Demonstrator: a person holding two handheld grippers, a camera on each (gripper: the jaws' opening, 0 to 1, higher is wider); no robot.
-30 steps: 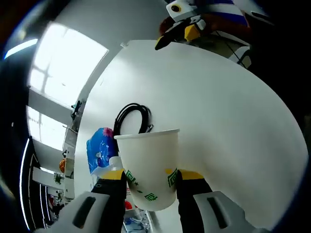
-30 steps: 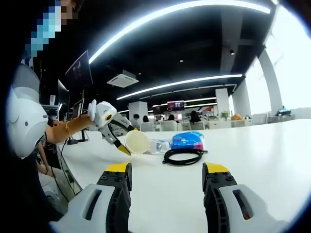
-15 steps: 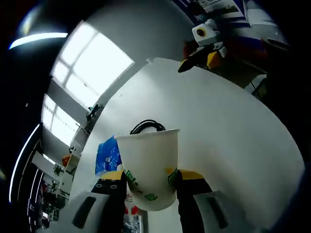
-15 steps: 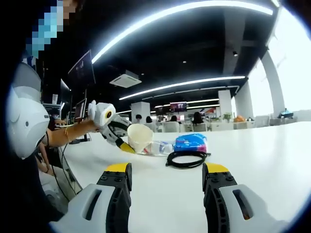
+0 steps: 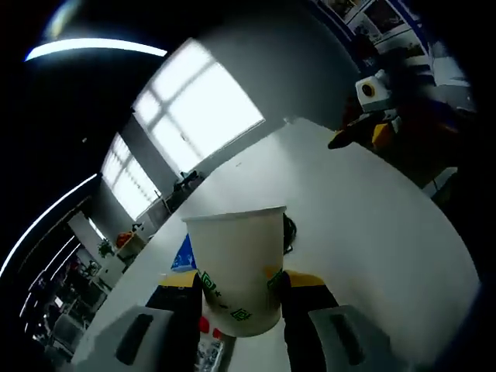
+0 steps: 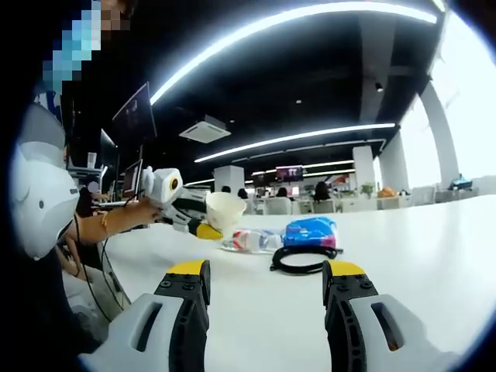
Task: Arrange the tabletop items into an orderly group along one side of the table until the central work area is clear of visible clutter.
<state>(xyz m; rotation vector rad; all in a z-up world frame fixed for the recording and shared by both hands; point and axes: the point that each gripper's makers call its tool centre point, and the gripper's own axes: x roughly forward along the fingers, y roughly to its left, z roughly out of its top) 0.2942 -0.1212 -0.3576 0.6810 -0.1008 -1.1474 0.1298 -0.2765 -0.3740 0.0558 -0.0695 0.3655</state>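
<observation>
A big office room with long ceiling lights and bright windows is sitting behind a wide white table [image 6: 434,256]. In the right gripper view, the left gripper [image 6: 203,229] is holding a white paper cup [image 6: 225,211] up in the air, above the table's near edge. Its jaws are squeezing the cup from both sides, as the left gripper view is showing: the cup [image 5: 236,267] is standing upright between the two jaws, with green marks near its bottom.

The right gripper [image 6: 266,291] is hanging over the table with its jaws wide apart and nothing between them.

Other things are lying close together on the table: a clear plastic bottle [image 6: 252,240] on its side, a blue bag [image 6: 311,230] just behind it, and a coiled black cable [image 6: 304,260] in front of the bag.

To do this step well, the cup should be going down next to that little bunch, not in the middle of the table. It is thin paper, so a soft squeeze is best. Keeping it upright and setting it flat before letting go should be stopping it from tipping over.
</observation>
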